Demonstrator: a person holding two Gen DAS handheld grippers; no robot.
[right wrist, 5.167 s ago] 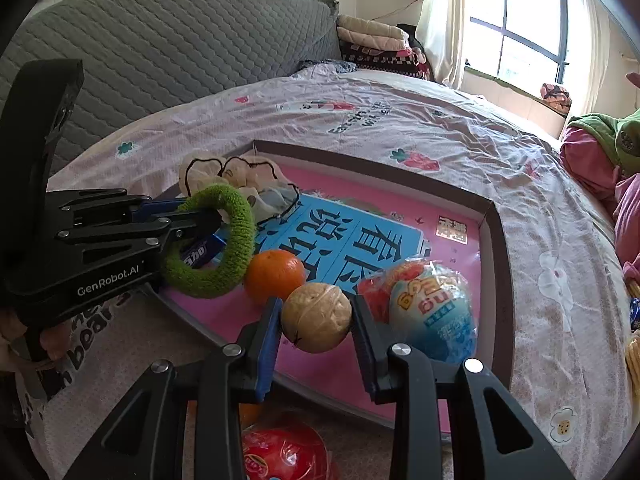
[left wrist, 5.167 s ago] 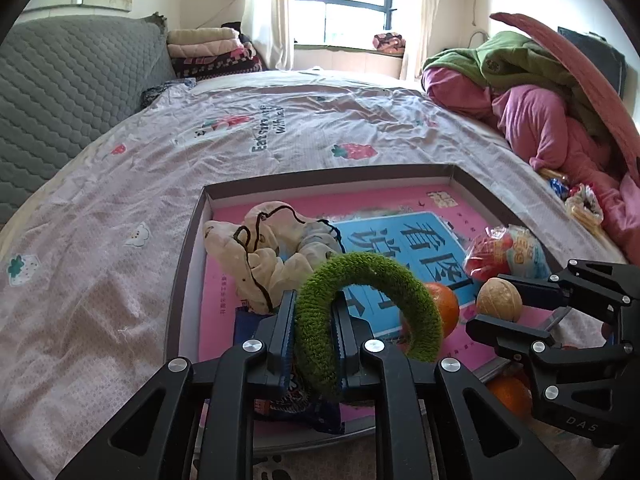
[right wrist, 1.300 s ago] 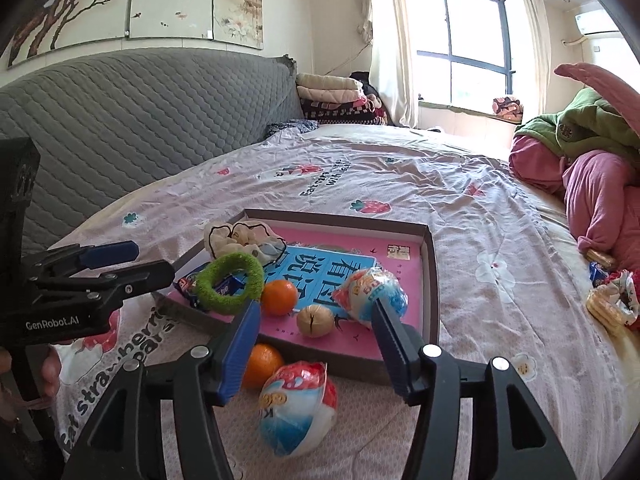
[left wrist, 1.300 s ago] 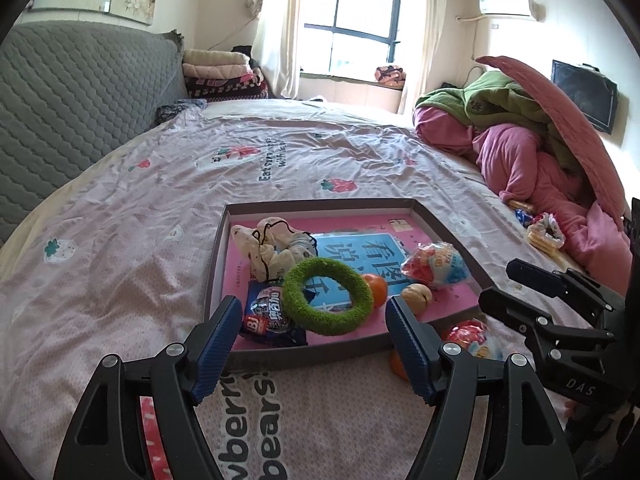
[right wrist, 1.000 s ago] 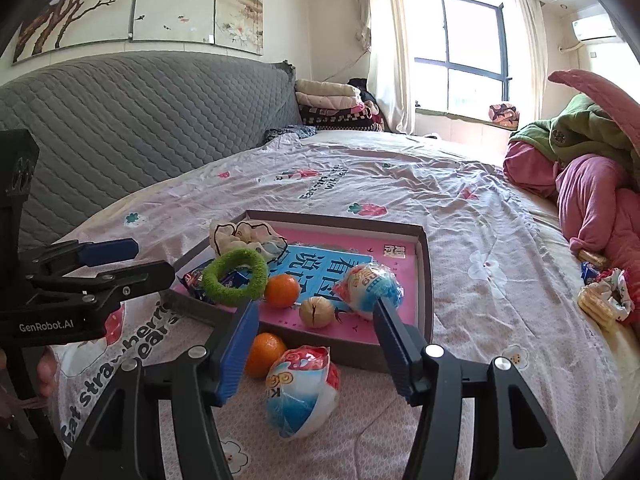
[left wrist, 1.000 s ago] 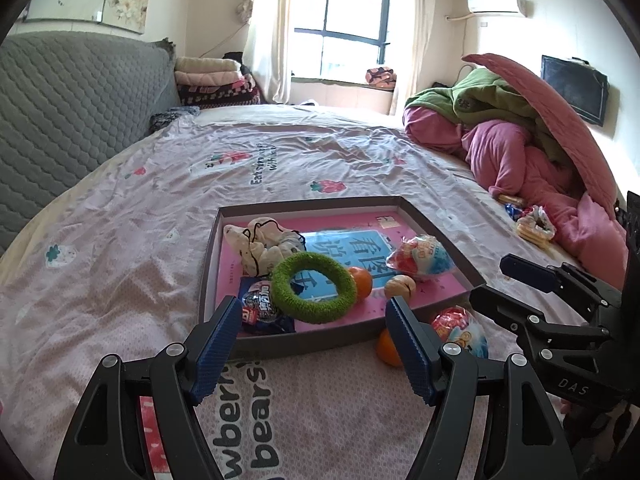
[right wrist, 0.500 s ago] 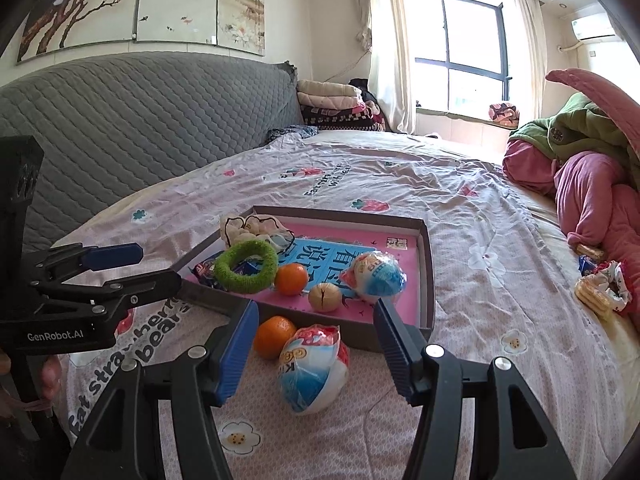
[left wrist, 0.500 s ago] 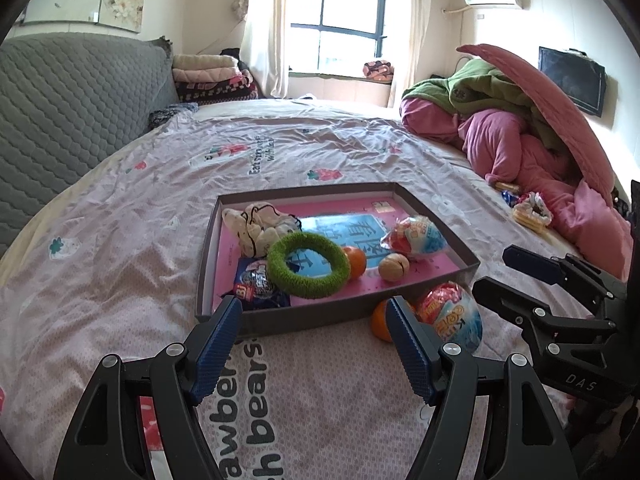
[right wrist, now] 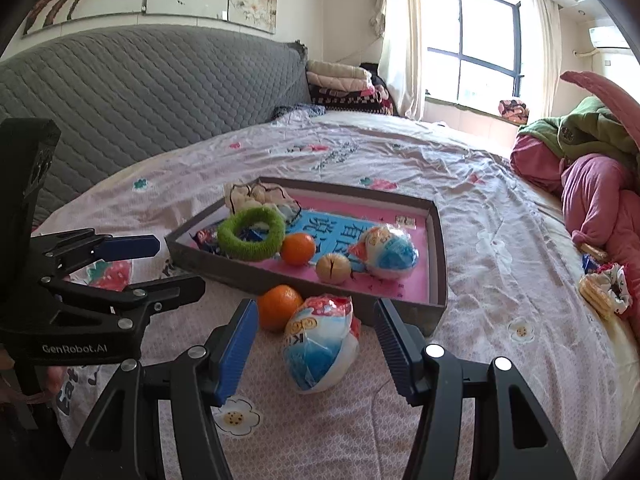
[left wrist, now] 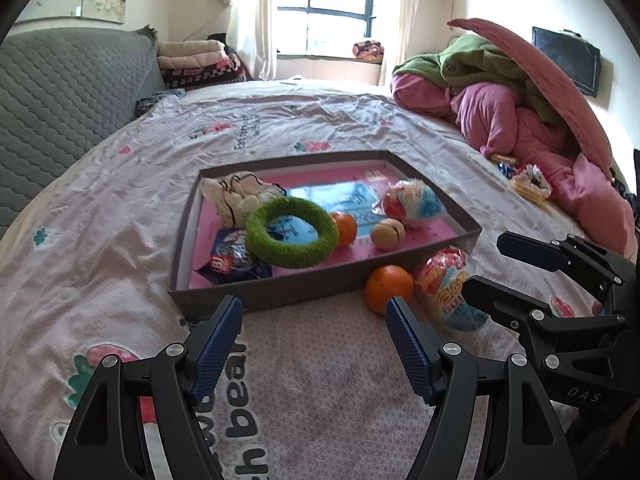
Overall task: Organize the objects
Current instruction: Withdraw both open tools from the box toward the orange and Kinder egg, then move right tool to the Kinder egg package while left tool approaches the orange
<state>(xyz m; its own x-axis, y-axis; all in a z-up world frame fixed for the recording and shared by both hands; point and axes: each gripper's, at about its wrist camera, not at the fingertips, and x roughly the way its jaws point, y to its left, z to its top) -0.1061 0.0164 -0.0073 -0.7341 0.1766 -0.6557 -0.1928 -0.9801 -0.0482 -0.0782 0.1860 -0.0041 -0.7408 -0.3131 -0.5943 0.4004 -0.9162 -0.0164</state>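
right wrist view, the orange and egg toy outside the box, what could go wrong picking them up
The loose orange touches the wrapped egg toy against the box wall, so closing the open right gripper on one may nudge the other, and the round orange could roll on the soft bedsheet. The egg's crinkly wrapper may slip between the fingers.

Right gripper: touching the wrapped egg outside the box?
Apart. In the right wrist view the right gripper stands open, and bedsheet shows between each pad and the egg lying on the bed.
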